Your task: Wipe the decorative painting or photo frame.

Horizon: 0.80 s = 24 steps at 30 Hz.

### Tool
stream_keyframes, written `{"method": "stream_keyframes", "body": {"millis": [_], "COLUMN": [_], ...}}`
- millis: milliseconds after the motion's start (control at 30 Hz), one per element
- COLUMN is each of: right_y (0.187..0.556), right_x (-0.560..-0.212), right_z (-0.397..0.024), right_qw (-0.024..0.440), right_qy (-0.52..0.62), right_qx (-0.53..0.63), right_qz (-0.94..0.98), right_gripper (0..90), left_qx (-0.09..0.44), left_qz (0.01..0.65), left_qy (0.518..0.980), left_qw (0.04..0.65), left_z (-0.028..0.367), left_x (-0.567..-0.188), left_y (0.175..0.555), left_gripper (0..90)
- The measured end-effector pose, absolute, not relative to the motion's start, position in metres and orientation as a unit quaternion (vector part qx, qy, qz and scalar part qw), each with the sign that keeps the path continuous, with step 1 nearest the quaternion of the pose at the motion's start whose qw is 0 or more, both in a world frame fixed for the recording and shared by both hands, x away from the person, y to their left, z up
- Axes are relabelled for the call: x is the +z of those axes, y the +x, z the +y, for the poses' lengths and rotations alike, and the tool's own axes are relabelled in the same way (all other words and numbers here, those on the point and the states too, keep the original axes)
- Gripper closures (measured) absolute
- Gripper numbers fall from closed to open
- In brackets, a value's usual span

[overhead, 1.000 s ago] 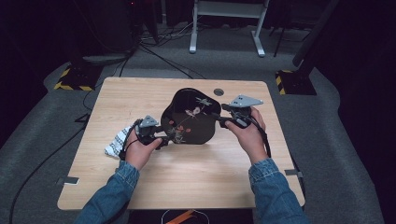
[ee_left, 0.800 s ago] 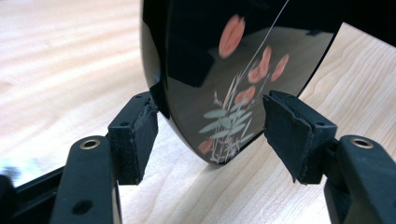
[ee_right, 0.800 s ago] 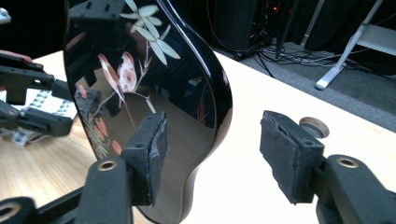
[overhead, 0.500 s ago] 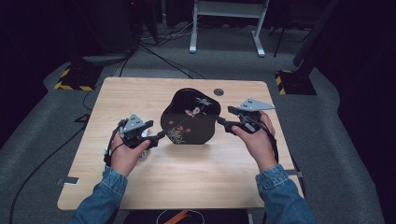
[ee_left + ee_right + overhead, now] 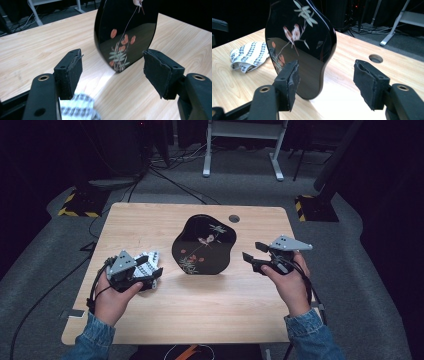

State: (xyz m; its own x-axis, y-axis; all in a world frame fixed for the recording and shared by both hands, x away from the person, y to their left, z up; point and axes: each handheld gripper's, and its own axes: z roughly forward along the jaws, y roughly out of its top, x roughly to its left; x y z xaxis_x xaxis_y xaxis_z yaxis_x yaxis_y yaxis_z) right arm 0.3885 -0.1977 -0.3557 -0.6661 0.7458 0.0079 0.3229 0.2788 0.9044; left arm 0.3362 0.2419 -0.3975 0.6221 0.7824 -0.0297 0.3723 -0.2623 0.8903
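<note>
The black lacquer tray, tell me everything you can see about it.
The black lacquer tray is glossy, with a wavy, lobed outline and a raised rim. Its painted decoration shows a bird on a thin branch, pale leaves and red blossoms. It lies flat near the middle of the wooden table, just below the round cable hole. Nothing touches it but the table: both open grippers are apart from it, one on each side, and the patterned cloth lies to its left.
</note>
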Motion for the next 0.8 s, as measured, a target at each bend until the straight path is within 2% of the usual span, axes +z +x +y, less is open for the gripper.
{"method": "stream_keyframes", "body": {"millis": [167,400,800], "right_y": [0.383,0.376,0.369], "right_x": [-0.364,-0.379,-0.411], "right_z": [-0.21,-0.229,-0.253], "right_qw": [0.209,0.203,0.186], "right_qy": [0.366,0.391,0.425], "right_qx": [0.487,0.472,0.438], "right_qz": [0.764,0.763,0.77], "right_gripper": [38.3,38.3,38.3], "left_qx": [0.229,0.222,0.213], "left_qz": [0.382,0.399,0.459], "left_qy": [0.769,0.766,0.762], "left_qw": [0.458,0.453,0.405], "left_z": [0.26,0.278,0.318], "left_x": [-0.402,-0.411,-0.439], "left_y": [0.326,0.314,0.3], "left_gripper": [30.9,29.9,28.6]}}
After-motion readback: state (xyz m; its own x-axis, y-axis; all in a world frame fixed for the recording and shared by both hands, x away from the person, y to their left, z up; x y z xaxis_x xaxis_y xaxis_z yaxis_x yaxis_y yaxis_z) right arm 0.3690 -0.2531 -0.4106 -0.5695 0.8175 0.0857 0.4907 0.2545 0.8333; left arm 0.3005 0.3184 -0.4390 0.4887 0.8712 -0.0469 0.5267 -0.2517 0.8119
